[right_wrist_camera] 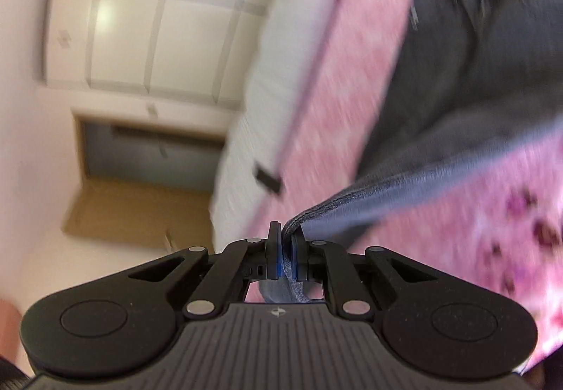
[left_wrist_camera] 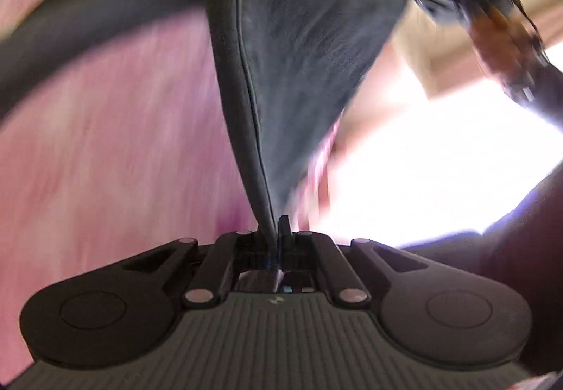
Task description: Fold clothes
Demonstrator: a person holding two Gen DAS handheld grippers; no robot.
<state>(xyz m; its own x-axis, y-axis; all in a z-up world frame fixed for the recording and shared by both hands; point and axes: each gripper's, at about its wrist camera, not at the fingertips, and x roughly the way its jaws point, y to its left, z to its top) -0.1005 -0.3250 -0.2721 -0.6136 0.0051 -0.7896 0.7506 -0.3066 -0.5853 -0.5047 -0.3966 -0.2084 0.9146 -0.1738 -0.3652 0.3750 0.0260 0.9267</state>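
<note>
A: What fills the views?

B: A pink bedspread (right_wrist_camera: 352,101) spreads blurred beyond both grippers. Lifted above it hangs a dark grey garment (left_wrist_camera: 302,38), stretched taut between them.

A: And the grippers?

B: The left gripper (left_wrist_camera: 272,235) is clenched on a seamed edge rising straight ahead of it. The right gripper (right_wrist_camera: 285,242) pinches a bunched hem trailing off to its right. A white wardrobe (right_wrist_camera: 147,13) stands far to its left.
</note>
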